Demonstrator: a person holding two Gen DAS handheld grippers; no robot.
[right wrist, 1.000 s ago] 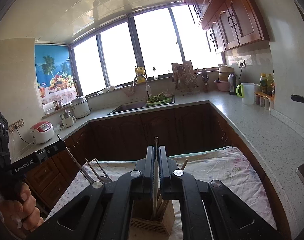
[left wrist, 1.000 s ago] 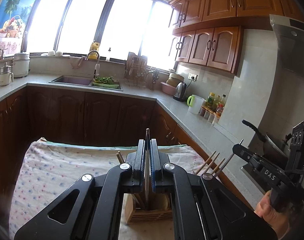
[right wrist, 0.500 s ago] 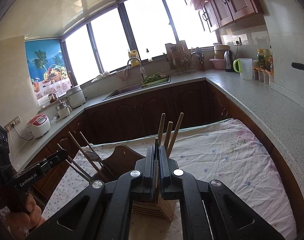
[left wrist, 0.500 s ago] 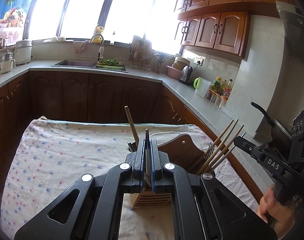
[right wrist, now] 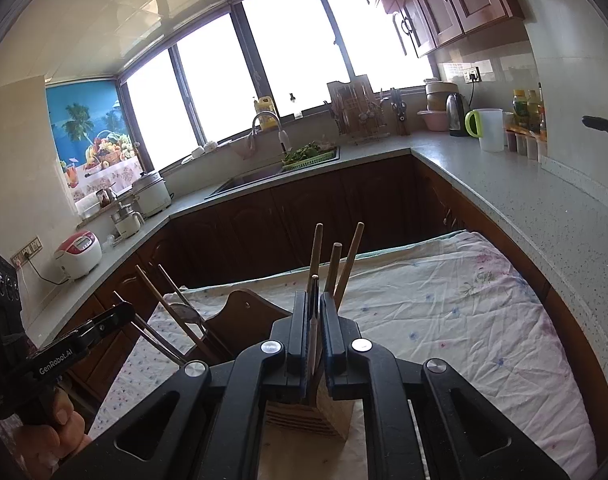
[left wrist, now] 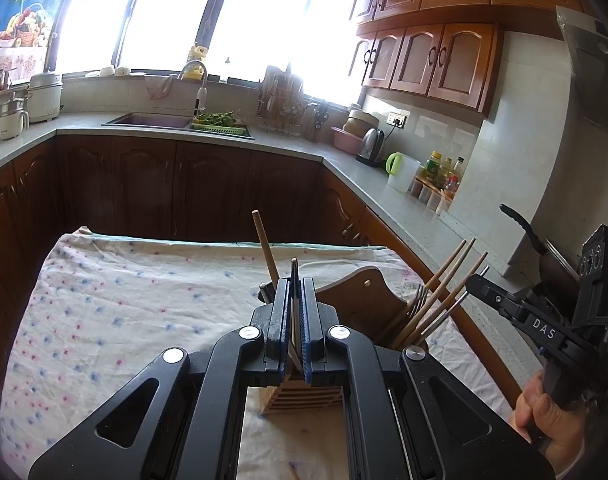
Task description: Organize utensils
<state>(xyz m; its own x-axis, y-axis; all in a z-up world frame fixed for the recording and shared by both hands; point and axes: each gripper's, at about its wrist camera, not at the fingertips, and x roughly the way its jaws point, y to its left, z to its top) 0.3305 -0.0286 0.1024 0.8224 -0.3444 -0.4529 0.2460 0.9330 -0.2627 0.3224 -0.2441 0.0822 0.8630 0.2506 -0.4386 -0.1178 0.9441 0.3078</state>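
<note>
Here the left gripper (left wrist: 295, 312) has its fingers pressed nearly together on a thin metal utensil (left wrist: 294, 280), whose tip pokes up above the pads. Likewise the right gripper (right wrist: 314, 320) pinches a slim utensil (right wrist: 313, 308) between its closed fingers. Both hover just over a wooden utensil holder (left wrist: 304, 398) standing near the front edge of a table covered with a flowered cloth (left wrist: 124, 304). Wooden chopsticks (right wrist: 335, 264) lean out of the holder, and more chopsticks and a fork (left wrist: 417, 298) stand in its other compartment.
</note>
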